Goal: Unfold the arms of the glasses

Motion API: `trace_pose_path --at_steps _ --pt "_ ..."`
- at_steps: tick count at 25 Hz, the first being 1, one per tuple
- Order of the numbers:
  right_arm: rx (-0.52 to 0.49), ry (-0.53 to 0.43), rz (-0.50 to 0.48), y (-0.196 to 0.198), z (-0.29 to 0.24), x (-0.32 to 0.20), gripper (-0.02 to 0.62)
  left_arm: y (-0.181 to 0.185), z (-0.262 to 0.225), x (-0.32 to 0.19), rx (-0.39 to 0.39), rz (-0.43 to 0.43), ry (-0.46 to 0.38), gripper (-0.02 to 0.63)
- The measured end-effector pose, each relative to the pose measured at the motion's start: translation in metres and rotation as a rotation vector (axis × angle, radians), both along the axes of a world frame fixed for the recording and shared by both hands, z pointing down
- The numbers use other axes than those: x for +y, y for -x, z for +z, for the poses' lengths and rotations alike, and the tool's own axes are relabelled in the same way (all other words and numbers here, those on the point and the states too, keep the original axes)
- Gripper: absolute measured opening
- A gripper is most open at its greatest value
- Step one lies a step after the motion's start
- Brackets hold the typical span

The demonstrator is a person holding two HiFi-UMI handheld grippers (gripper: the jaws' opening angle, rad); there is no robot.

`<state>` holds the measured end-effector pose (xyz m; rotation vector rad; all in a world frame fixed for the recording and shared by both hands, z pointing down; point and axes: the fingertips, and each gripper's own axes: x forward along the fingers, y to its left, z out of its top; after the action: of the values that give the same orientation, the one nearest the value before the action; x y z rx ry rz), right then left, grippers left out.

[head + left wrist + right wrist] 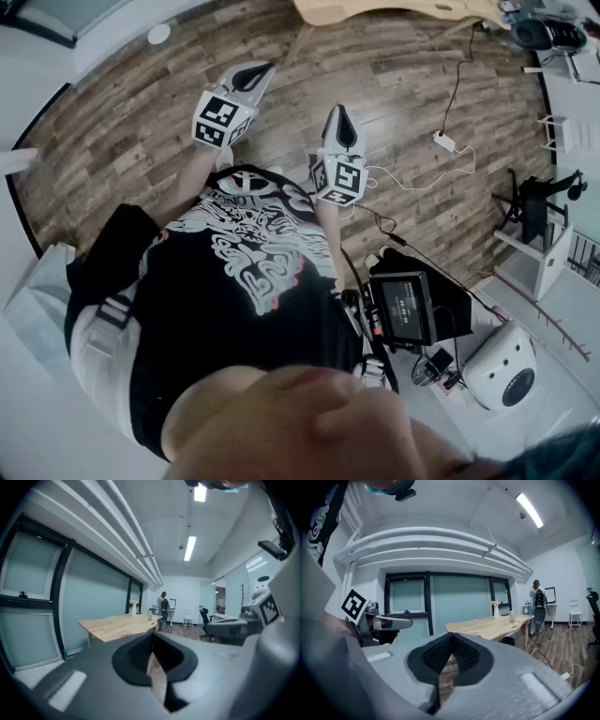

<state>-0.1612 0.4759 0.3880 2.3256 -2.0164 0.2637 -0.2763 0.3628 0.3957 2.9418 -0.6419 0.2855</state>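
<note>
Beyond right tongs (pixel 452 635), person (pixel 536 604) by table (pixel 487 627).

glasses not visible in any view

Black T-shirt (pixel 187 309) with a swirling white and pink print at centre; at eleven and twelve o'clock the left gripper (pixel 251 77) and right gripper (pixel 341 124), pale grey with black pads, carry black-and-white marker cubes (pixel 223 120)
</note>
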Motion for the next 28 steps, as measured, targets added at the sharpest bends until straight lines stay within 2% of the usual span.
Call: trace_pose_path --at_steps 8,15,18,28 --pt "0.027 -0.009 -0.016 -0.012 0.0 0.009 -0.002 -0.011 0.013 0.006 -0.001 -0.005 0.066 -0.011" --pt "0.026 -0.023 -0.065 -0.017 0.015 0.023 -0.002 -0.025 0.024 0.031 -0.023 -0.006 0.021 -0.011" --pt "0.015 -0.021 -0.076 -0.031 0.003 0.035 -0.002 -0.038 0.012 0.043 -0.039 -0.015 0.025 -0.011" --pt "-0.015 -0.007 -0.047 -0.071 0.011 0.049 -0.001 -0.065 0.009 0.048 -0.027 -0.011 0.003 -0.011"
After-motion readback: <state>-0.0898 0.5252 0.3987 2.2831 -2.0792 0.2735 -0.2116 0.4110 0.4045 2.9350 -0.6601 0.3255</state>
